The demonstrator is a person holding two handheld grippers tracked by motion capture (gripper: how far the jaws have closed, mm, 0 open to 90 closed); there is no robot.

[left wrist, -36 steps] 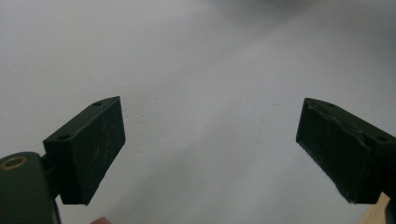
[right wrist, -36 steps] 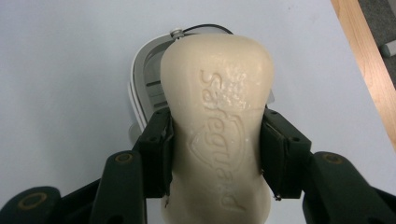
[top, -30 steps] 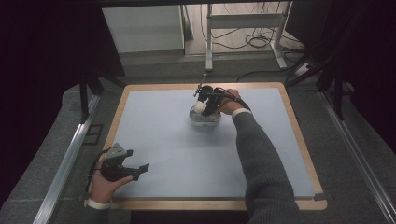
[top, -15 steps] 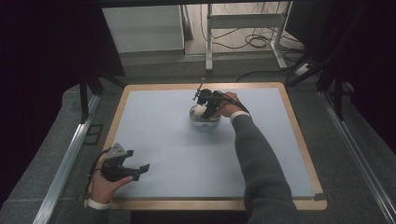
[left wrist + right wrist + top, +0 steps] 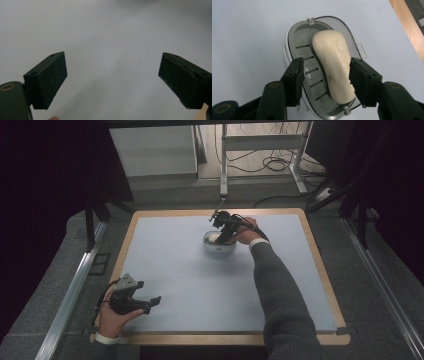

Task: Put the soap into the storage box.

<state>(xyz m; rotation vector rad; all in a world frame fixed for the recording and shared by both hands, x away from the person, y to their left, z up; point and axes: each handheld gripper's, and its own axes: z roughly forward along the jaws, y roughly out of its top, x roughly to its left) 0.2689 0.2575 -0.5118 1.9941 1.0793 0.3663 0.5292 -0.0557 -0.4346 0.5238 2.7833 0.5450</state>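
Right gripper view: right gripper, jaws parted, straddles soap in dish; left gripper gapes wide.

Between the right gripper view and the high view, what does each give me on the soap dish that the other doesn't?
Right gripper view: the bar of soap lies tilted against one side of the slotted soap dish, with a clear hinged lid behind; the jaws stand open, one on each side of the soap.

High view: the dish sits toward the far middle of the mat, and the left gripper rests open near the front left corner.

Both: the right gripper at the dish.
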